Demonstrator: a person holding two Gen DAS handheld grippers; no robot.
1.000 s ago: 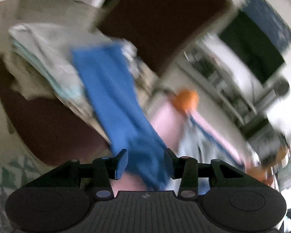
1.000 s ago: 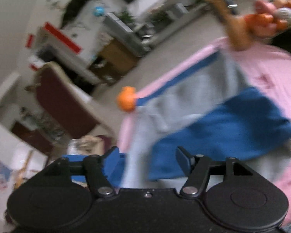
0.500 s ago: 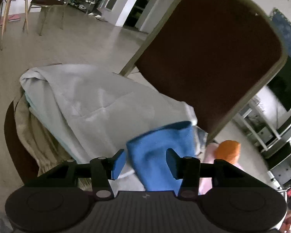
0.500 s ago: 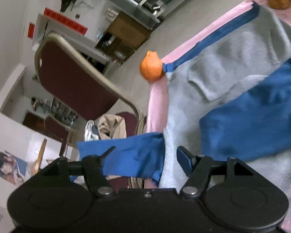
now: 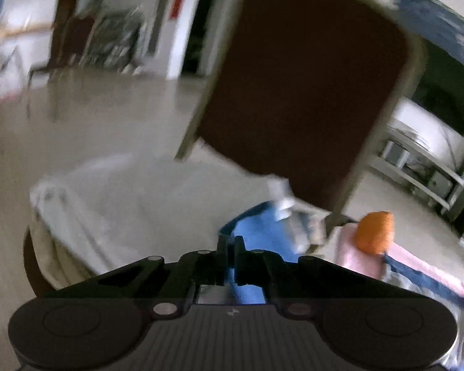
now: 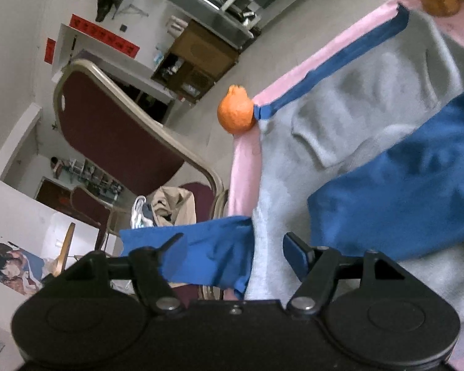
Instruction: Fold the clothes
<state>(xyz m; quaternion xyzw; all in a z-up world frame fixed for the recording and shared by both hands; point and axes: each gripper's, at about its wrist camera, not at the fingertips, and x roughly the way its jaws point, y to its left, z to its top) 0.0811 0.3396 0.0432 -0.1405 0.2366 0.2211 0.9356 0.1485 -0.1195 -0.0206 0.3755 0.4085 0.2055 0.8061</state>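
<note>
The left tongs (image 5: 230, 244) are pinching the blue sleeve (image 5: 259, 232) near the chair (image 5: 297, 92). The right tongs (image 6: 232, 247) are standing spread over the grey garment (image 6: 340, 142).

The left wrist view looks forward over its own gripper (image 5: 230, 244), close to a heap of pale clothes (image 5: 133, 198) at lower left, with a dark red chair back (image 5: 300, 86) filling the upper middle; the picture is blurred. The right wrist view sits tilted, looking over its gripper (image 6: 233, 244) down across a pink table (image 6: 244, 167) at right. Both views share the chair (image 6: 114, 133), the orange ball (image 5: 375, 232) (image 6: 235, 113) and the blue sleeve (image 5: 259, 235) (image 6: 207, 256)
</note>
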